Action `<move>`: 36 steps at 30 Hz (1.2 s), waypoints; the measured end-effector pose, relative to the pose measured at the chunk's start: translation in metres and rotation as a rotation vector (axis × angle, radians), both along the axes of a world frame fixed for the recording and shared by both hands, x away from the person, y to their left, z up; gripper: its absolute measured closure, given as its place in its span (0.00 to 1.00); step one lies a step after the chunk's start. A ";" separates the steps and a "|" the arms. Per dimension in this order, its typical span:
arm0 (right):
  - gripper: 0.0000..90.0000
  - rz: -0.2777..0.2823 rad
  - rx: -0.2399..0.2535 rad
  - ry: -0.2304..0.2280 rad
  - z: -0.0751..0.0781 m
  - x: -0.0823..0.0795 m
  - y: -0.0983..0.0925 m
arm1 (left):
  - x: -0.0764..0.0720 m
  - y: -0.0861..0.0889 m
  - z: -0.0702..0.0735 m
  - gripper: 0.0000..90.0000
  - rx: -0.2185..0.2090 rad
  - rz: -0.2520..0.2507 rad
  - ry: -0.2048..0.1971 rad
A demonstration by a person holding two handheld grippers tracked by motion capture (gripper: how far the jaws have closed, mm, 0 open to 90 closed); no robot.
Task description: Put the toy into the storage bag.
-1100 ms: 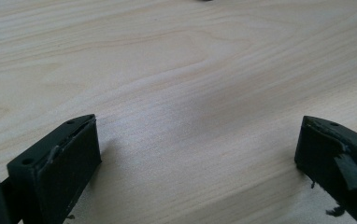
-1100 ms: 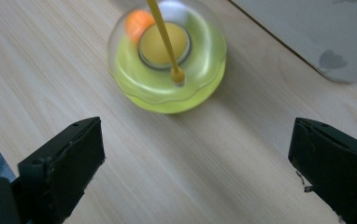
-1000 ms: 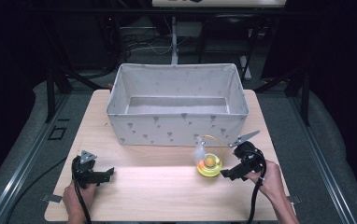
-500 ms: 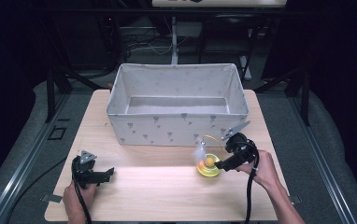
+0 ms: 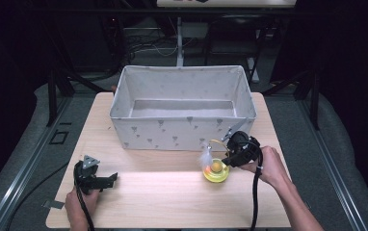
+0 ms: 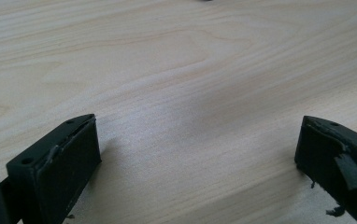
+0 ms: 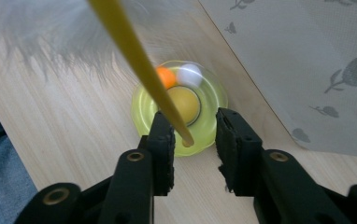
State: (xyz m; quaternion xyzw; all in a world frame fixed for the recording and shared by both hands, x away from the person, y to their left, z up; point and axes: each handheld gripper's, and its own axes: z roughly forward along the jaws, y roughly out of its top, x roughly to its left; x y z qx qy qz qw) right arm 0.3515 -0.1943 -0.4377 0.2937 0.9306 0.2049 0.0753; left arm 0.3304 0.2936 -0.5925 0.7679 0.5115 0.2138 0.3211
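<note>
A yellow-green round toy base [image 5: 216, 172] [image 7: 141, 116] sits on the wooden table [image 5: 163, 202] in front of the fabric box [image 5: 172, 132]. It holds an orange ball [image 7: 166, 77] and a white ball [image 7: 189, 74]. A yellow wand [image 7: 134, 51] with a white feather [image 5: 204, 156] [image 7: 36, 37] rises from it. My right gripper [image 5: 226, 161] [image 7: 195, 122] hovers over the base; its jaws have just been closing, with the wand's lower end between them, against one pad and a gap at the other. My left gripper [image 5: 110, 179] [image 6: 197, 140] rests open on bare wood at the near left.
The grey-white fabric box with a leaf print stands open-topped across the back half of the table, its front wall [image 7: 307, 70] close beside the toy. Bare wood lies between the two grippers. Dark floor and frame rails surround the table.
My right gripper has moved left and up from beside the toy to over its base, and its jaws have narrowed around the wand. The left gripper has stayed put.
</note>
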 end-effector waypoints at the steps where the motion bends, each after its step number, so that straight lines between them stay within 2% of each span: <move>1: 0.79 0.005 -0.009 -0.005 0.002 0.000 0.001 | 0.000 0.000 0.000 0.00 0.000 0.000 0.000; 5: 0.84 0.028 -0.043 -0.011 0.009 -0.002 0.005 | 0.000 0.000 0.000 0.00 0.000 0.000 0.000; 10: 0.91 0.042 -0.057 -0.011 0.014 -0.004 0.007 | 0.000 0.000 0.000 0.00 0.000 0.000 0.000; 11: 0.95 0.050 -0.074 -0.010 0.016 -0.004 0.008 | 0.000 0.000 0.000 0.00 0.000 -0.001 0.000; 13: 0.97 0.055 -0.068 -0.004 0.016 -0.004 0.008 | 0.000 0.000 0.000 0.00 0.001 -0.001 0.000; 20: 0.98 0.065 -0.067 -0.004 0.018 -0.002 0.011 | 0.000 0.000 0.000 0.00 0.001 0.001 0.000; 23: 0.98 0.068 -0.071 -0.014 0.019 -0.002 0.013 | 0.000 0.000 0.000 0.00 0.001 0.001 0.000; 24: 0.98 0.072 -0.090 -0.021 0.021 -0.002 0.013 | 0.000 0.000 0.000 0.00 0.001 0.000 0.000; 26: 0.98 0.070 -0.079 -0.030 0.022 -0.003 0.014 | 0.000 0.000 0.000 0.00 0.001 0.001 0.000; 30: 0.98 0.075 -0.105 -0.052 0.028 -0.005 0.013 | 0.000 0.000 0.000 0.00 0.002 0.001 0.000; 34: 0.98 0.074 -0.087 -0.056 0.031 -0.005 0.012 | 0.000 0.000 0.000 0.00 0.001 0.001 -0.001; 36: 0.98 0.076 -0.079 -0.079 0.037 -0.006 0.013 | 0.000 0.000 0.000 0.00 0.002 -0.001 0.003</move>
